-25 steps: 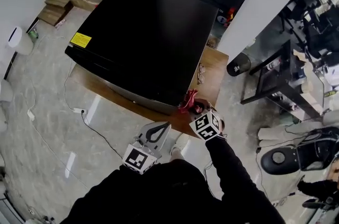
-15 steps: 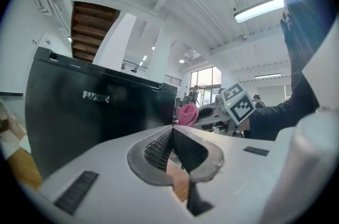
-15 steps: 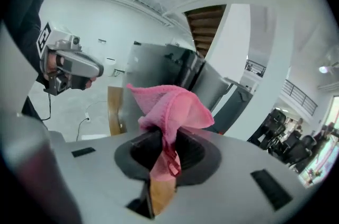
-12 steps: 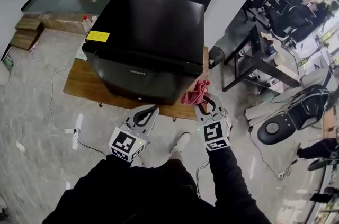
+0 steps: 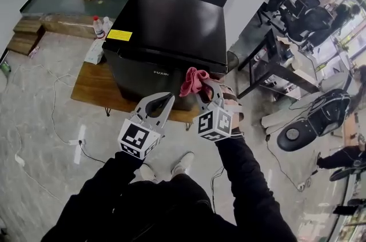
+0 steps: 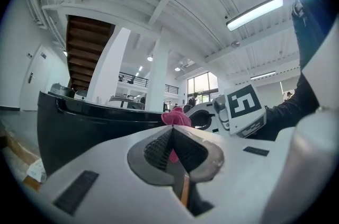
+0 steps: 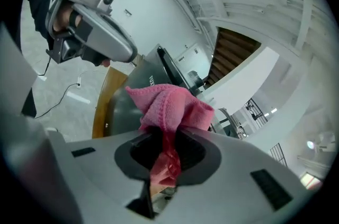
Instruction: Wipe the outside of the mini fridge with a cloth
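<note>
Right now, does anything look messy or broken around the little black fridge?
Nothing looks broken or spilled. The mini fridge stands upright on its wooden board. The only untidy bit is a white power strip with loose cable trailing over the floor on its left. The pink cloth is bunched in the right claw.

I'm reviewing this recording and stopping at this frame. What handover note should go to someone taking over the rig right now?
Left gripper: jaws together with nothing in them, held low in front of the mini fridge.
Right gripper: shut on the pink cloth, raised to the fridge's front top edge near the right corner. Whether the cloth touches the fridge cannot be told.
The fridge stands on a low wooden platform with its door closed.
Done: the cloth is gripped and brought to the fridge. No wiped area can be made out.
Left: wipe the top, front and sides.
</note>
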`<control>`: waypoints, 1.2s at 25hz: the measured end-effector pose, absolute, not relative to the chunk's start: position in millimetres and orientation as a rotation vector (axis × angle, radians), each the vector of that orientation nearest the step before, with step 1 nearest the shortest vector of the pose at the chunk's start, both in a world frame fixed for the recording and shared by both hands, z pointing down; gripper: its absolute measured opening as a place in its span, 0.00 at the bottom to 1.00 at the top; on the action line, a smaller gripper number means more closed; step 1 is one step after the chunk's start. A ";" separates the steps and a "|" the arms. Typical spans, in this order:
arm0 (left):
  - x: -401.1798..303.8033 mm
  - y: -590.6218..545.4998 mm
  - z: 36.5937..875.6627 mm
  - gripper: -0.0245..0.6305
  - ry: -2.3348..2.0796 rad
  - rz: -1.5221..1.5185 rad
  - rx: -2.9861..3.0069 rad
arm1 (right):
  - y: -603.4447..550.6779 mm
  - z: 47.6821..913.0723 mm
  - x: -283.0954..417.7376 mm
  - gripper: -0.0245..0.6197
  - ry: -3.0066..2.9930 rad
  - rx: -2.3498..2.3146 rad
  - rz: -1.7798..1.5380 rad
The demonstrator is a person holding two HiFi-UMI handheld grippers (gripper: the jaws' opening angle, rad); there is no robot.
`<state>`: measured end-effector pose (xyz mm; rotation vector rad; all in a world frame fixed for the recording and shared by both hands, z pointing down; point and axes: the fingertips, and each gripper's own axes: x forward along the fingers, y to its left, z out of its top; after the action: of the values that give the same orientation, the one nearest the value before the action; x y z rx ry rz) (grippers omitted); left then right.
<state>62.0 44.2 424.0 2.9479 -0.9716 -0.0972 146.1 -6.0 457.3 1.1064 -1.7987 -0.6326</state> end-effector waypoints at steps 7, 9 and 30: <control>53.1 38.4 441.8 0.05 -0.986 -0.075 2.938 | -14.0 483.6 143.0 0.14 -1.789 1.098 -0.623; 52.4 35.8 451.4 0.05 -0.988 -0.053 2.931 | -14.5 496.4 141.3 0.14 -1.802 1.079 -0.597; 68.6 7.5 601.2 0.05 -0.962 0.124 2.799 | -19.2 761.1 144.3 0.14 -1.808 0.747 -0.193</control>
<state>68.6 7.5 601.2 2.7993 -0.9621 0.1245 144.3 -19.2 761.1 0.7467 -1.8077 -0.1934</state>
